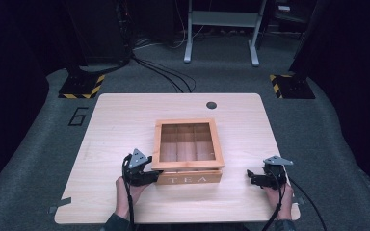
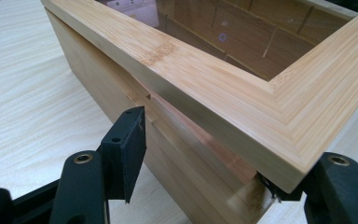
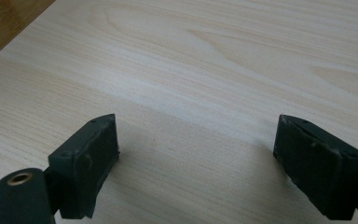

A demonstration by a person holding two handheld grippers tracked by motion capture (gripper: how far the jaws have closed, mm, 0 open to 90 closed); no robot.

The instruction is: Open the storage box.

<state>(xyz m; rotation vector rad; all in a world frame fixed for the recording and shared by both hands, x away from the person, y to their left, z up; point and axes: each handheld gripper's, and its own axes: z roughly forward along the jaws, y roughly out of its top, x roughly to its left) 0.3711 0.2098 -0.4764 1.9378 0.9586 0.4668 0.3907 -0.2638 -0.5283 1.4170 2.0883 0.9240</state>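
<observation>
Bamboo tea box (image 1: 188,150) sits near the middle of the pale wooden bench (image 1: 111,125), its front panel lettered TEA facing the person and its glass-windowed lid (image 1: 187,142) showing empty compartments beneath. In the high view the left tongs (image 1: 150,176) press in at the box's front left corner, held by the person's left hand (image 1: 127,190), with a grey three-cornered plate on top and a cable trailing back toward the bench edge. The left gripper view shows those tongs (image 2: 205,163) spread wide around that corner of the lid (image 2: 242,107): one jaw lies against the box's side wall just under the lid's edge, the other sits beneath the overhanging corner, and a thin gap shows between lid and box body there. The right tongs (image 1: 256,177), held in the right hand (image 1: 279,195), rest well apart from the box at the bench's right side. In the right gripper view they (image 3: 196,154) stand released, jaws wide, with bare bench (image 3: 205,70) between them and a sliver of the box at the upper left corner.
</observation>
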